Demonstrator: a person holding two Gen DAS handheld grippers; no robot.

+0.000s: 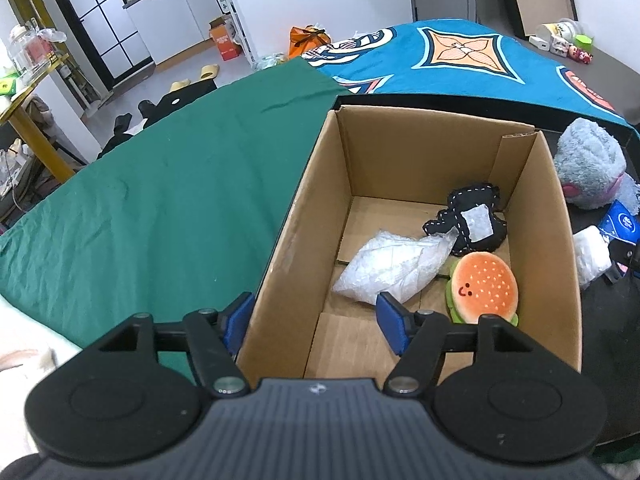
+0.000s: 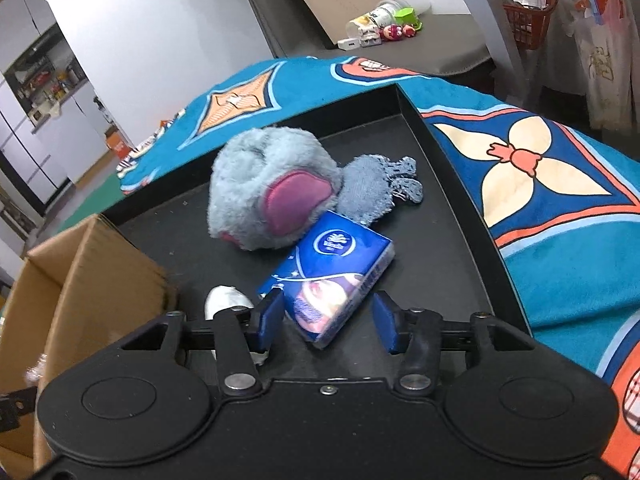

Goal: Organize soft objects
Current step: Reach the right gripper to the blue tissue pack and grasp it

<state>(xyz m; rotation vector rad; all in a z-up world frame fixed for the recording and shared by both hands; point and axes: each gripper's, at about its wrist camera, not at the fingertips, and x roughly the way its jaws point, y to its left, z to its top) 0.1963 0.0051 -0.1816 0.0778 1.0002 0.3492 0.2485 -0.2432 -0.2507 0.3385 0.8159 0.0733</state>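
My right gripper (image 2: 326, 326) has its blue pads spread wide, straddling the near end of the blue tissue pack (image 2: 328, 276). The left pad sits just beside the pack's edge and the right pad stands clear of it, so nothing is clamped yet. I judge the pack is my next pick. It lies flat on the black tray (image 2: 452, 256), angled toward me, which suits a pinch across its short width. The grey plush toy (image 2: 276, 188) rests against its far end, so I'd expect to lift up and back to avoid dragging the plush along.

My left gripper (image 1: 316, 322) is wide too and holds nothing. One pad hangs outside the left wall of the cardboard box (image 1: 304, 208) and the other over its inside. From there it could steady that wall while I drop things in, though that is only my reading. Already in the box are a burger plush (image 1: 484, 286), a black stitched pillow (image 1: 468, 220) and a bag of bubble wrap (image 1: 390, 268), all crowded to the right and far side — the near left floor is bare, so there is room to set the pack down.

A white soft lump (image 2: 226, 300) lies on the tray between the pack and the box. The box's right wall stands between tray and floor, so I'd need to carry over that edge — the tray's raised rim on the far right leaves little room that way
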